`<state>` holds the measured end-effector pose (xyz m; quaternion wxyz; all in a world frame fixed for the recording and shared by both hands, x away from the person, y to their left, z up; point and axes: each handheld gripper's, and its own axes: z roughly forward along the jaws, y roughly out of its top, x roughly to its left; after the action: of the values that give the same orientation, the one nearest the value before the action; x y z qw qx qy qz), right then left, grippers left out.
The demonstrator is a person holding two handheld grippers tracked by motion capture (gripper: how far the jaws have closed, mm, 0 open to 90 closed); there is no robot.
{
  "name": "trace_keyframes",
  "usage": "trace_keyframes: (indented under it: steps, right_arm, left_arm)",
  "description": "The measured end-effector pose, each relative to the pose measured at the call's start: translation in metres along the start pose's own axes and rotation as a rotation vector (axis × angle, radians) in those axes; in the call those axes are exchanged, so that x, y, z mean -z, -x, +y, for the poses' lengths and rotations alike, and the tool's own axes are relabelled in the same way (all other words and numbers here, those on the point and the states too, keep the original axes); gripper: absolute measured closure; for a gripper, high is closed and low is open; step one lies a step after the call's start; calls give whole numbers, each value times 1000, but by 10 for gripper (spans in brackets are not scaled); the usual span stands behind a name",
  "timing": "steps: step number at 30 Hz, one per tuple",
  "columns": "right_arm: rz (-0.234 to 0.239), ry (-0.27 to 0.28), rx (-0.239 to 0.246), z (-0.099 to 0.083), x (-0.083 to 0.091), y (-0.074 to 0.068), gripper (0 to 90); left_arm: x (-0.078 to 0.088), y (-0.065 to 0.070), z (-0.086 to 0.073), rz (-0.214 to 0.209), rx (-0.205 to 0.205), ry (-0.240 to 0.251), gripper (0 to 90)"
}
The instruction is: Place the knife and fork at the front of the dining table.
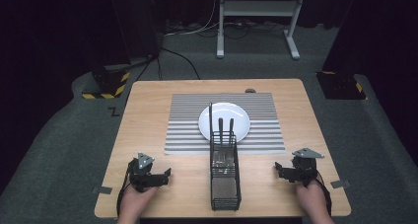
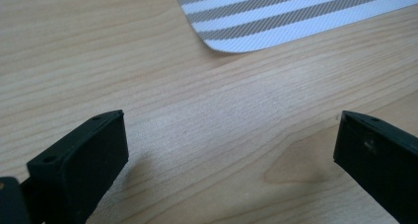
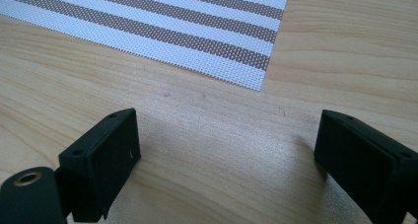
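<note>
1. Claw positions first: our left claw (image 1: 158, 176) and right claw (image 1: 285, 171) both rest low on the wooden surface (image 1: 148, 115) near its front edge, 1 on each side of the black wire caddy (image 1: 225, 177).
2. Both claws are spread wide and hold nothing; in the left gripper view (image 2: 229, 150) and the right gripper view (image 3: 226, 150) we see bare wood between the jaws.
3. The caddy stands between the 2 claws, its long axis running from the front edge toward the white plate (image 1: 224, 121), which sits on the striped placemat (image 1: 187, 130).
4. 2 dark utensil handles (image 1: 226, 129) stick up from the far end of the caddy, close to the plate; what kind of utensils they are we cannot tell.
5. From each claw the handles lie forward and inward: right and away for the left claw, left and away for the right claw.
6. We judge the 2 claws about equally near the caddy, so either could reach in; the claw chosen would have to come over the caddy's side wall and close across an upright handle.
</note>
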<state>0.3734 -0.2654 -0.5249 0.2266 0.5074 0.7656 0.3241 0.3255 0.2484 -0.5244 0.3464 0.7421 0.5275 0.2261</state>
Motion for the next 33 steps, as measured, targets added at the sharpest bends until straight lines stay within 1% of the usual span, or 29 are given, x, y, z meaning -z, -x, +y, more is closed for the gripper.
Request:
trace_keyframes:
  steps: [3, 4, 8, 10, 12, 14, 15, 20, 24, 28, 31, 33]
  right_arm:
    - [0, -1, -2, 0, 0, 0, 98]
    - [0, -1, -2, 0, 0, 0, 98]
    - [3, 0, 0, 0, 0, 0, 98]
    - [3, 0, 0, 0, 0, 0, 98]
    - [4, -1, -2, 0, 0, 0, 98]
    - [4, -1, -2, 0, 0, 0, 98]
    - [4, -1, -2, 0, 0, 0, 98]
    - [4, -1, -1, 0, 0, 0, 98]
    - [5, -1, -1, 0, -1, 0, 98]
    - [5, -1, -1, 0, -1, 0, 98]
    - [5, -1, -1, 0, -1, 0, 99]
    - [5, -1, -1, 0, -1, 0, 98]
  left_arm:
    - [3, 4, 3, -20, -16, 31, 4]
    - [4, 6, 4, -26, -27, 43, 4]
    - [10, 14, 8, -59, -35, 92, 6]
    - [14, 18, 10, -70, -53, 123, 6]
    - [17, 22, 13, -84, -57, 149, 6]
    - [20, 25, 15, -92, -67, 182, 6]
    - [22, 27, 16, -92, -72, 190, 6]
    - [29, 32, 20, -118, -50, 237, 6]
    - [34, 36, 23, -134, -48, 274, 6]
    - [38, 40, 25, -149, -48, 297, 6]
    - [41, 43, 27, -170, -44, 315, 6]
    - [43, 44, 28, -185, -49, 331, 6]
